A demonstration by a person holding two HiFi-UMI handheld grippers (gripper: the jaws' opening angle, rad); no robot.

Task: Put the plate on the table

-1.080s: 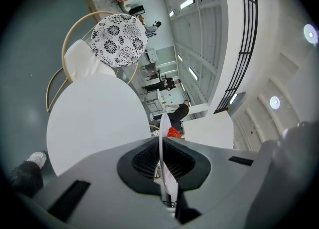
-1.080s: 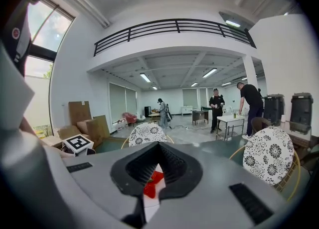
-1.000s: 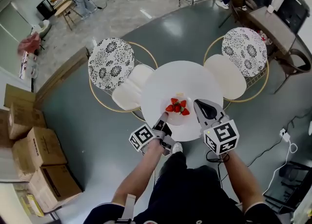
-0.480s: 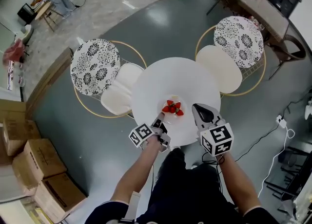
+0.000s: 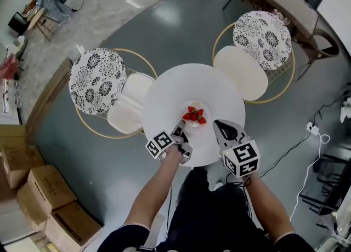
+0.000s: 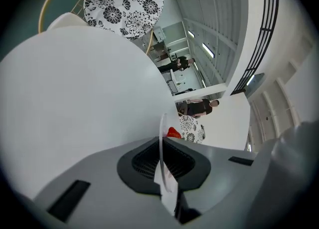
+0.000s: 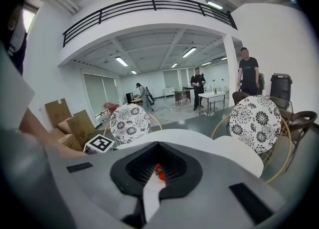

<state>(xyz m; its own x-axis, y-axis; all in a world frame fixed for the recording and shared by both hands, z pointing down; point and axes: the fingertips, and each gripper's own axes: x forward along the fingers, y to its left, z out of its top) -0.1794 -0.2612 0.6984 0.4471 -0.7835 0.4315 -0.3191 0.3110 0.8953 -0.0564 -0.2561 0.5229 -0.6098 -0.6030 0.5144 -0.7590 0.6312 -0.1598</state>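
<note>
A small clear plate [image 5: 194, 120] with red strawberries [image 5: 194, 115] is over the near half of the round white table [image 5: 181, 89]. My left gripper [image 5: 181, 131] is shut on the plate's near-left rim. In the left gripper view the thin rim [image 6: 161, 141] stands edge-on between the dark pads [image 6: 144, 161], with a strawberry [image 6: 173, 133] beyond. Whether the plate touches the table I cannot tell. My right gripper [image 5: 218, 124] is shut and empty, just right of the plate. In the right gripper view a strawberry [image 7: 159, 171] shows through the slit of my right gripper [image 7: 153, 185].
Two wire chairs with floral round backs and cream cushions flank the table, one on the left [image 5: 98, 80] and one on the right [image 5: 262, 32]. Cardboard boxes [image 5: 38, 190] sit on the floor at lower left. A cable and socket [image 5: 312, 129] lie at right. People [image 7: 247, 73] stand far behind.
The plate, held by my left gripper, has moved a little farther in from the table's near edge. The right gripper has kept pace beside it.
</note>
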